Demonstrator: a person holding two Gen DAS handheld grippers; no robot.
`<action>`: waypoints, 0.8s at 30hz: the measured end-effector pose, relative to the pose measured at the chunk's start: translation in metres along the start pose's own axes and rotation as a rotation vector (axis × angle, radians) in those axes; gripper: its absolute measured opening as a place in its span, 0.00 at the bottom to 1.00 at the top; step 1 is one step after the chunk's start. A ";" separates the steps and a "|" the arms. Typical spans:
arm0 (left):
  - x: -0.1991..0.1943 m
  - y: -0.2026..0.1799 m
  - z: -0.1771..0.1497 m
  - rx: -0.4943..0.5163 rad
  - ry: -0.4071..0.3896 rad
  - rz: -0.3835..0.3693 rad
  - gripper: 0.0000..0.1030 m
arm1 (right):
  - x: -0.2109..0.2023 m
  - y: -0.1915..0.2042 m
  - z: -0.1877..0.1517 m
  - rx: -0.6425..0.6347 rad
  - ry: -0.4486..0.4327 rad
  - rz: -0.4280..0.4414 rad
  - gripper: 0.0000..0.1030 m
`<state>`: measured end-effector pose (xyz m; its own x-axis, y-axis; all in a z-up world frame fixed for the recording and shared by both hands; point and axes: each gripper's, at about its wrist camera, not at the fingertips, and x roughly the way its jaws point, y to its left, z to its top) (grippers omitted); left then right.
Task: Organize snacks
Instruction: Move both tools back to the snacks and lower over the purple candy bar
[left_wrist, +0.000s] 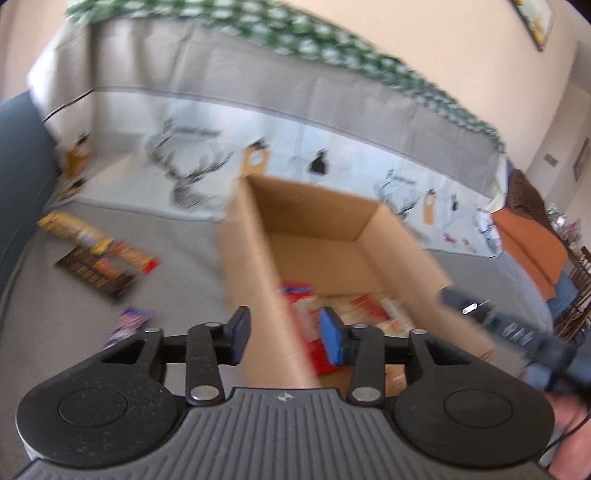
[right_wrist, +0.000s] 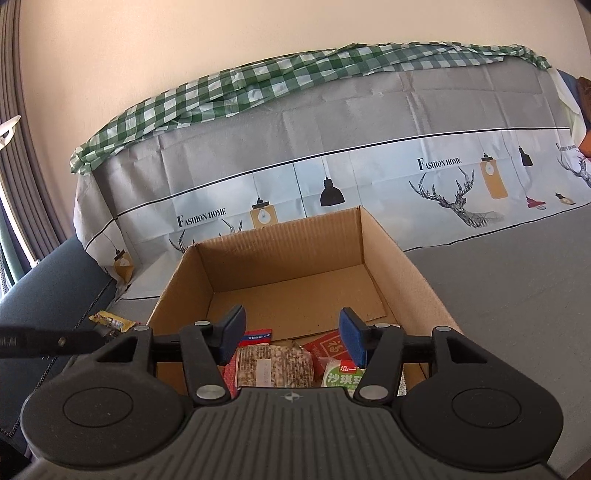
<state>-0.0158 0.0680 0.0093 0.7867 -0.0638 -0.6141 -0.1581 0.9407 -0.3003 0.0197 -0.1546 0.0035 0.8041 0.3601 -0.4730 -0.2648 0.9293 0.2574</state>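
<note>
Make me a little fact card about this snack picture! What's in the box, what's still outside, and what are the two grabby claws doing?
box: open cardboard box on the grey cover
in the box: a seed-bar packet, a red packet, a green-and-white packet, all at the near end
far end of box: bare cardboard
still outside, left of box: a yellow packet, a dark brown packet, a purple packet
left gripper: open, holding nothing, above the box's left wall
right gripper: open, holding nothing, over the snacks in the box
</note>
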 end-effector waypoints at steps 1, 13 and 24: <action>-0.001 0.014 -0.002 -0.007 0.015 0.017 0.35 | 0.000 0.001 0.000 -0.004 0.002 -0.003 0.57; -0.005 0.138 -0.010 -0.047 0.059 0.182 0.31 | 0.006 0.021 -0.003 -0.076 0.025 -0.042 0.56; 0.027 0.150 -0.007 -0.113 0.142 0.134 0.32 | 0.013 0.039 -0.007 -0.166 0.068 -0.083 0.56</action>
<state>-0.0220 0.2045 -0.0575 0.6636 0.0053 -0.7481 -0.3275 0.9011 -0.2841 0.0164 -0.1135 0.0014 0.7905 0.2815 -0.5440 -0.2882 0.9546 0.0753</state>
